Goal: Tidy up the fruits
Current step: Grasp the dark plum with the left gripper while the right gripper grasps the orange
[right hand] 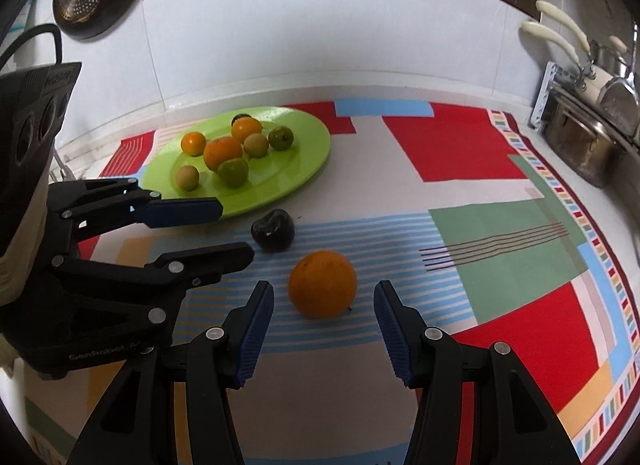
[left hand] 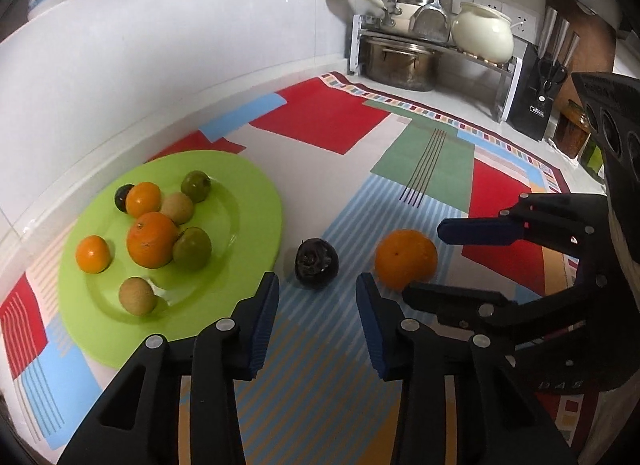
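Down on the patterned tablecloth (right hand: pixel 460 145), the dark plum (left hand: pixel 316 263) and the big orange (right hand: pixel 322 283) lie loose beside the green plate (left hand: pixel 248 201) of small fruit. Both are round, so no long axis shows. The left gripper (left hand: pixel 318 297) gapes narrowly before the plum, empty; the right gripper (right hand: pixel 324 305) stands wider, flanking the orange without touching.

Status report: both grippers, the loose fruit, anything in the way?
Left gripper open, facing dark fruit. Right gripper open, facing loose orange. Both fruits off green plate. Nothing in the way.
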The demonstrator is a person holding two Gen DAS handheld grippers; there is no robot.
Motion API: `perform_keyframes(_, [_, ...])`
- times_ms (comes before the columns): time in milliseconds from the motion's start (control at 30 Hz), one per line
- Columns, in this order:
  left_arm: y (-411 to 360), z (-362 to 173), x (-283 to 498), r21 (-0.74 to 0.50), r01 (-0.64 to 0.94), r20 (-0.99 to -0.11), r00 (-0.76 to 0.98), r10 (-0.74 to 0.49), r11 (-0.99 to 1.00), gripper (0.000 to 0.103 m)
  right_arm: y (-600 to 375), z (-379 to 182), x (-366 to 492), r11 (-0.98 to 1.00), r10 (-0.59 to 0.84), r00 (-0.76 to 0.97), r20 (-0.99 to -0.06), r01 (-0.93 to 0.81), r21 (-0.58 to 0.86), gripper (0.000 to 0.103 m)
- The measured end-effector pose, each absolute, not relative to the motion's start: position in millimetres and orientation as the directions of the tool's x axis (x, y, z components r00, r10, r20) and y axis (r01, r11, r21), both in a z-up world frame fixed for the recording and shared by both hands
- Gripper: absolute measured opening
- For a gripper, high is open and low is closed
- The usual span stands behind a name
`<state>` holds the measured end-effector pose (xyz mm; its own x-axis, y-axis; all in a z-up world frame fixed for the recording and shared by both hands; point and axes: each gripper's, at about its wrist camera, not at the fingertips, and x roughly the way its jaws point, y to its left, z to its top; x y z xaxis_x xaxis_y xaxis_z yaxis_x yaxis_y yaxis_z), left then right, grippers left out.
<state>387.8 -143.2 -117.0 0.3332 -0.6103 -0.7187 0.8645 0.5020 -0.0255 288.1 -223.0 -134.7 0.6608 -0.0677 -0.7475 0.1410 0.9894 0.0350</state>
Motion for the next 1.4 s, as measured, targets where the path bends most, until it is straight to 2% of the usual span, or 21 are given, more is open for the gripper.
perform_keyframes(367, [-152.9, -124.1, 400.0, -0.057, 0.857, -0.731, 0.314, -0.606, 0.512, 0.034, -228.1, -144.4, 296.9, 0.987, -0.059, 0.652, -0.756, 0.151, 0.054, 0.052])
perform_keyframes(667, [-162.6, -128.1, 403.7, -0.063, 0.859, -0.744, 0.299, -0.598, 0.508, 0.032, -231.6, -143.2, 300.1, 0.986, -0.037, 0.658, -0.752, 0.145, 0.078, 0.042])
perform_keyframes(933, [-171.5, -132.3, 403.9, -0.048, 0.859, -0.756, 0.303, -0.580, 0.510, 0.032, -241.7, -141.8, 297.1, 0.976, -0.060, 0.661, -0.748, 0.194, 0.094, 0.042])
perform_keyframes(1000, [-172.0, -133.2, 404.5, -0.049, 0.856, -0.758, 0.304, -0.577, 0.515, 0.028, -244.6, -141.8, 296.8, 0.974, -0.068, 0.659, -0.749, 0.207, 0.094, 0.042])
perform_keyframes(1400, [-164.6, -116.0, 393.6, -0.029, 0.837, -0.748, 0.345, -0.568, 0.547, 0.028, -250.6, -134.5, 291.9, 0.966, -0.080, 0.672, -0.736, 0.234, 0.109, 0.042])
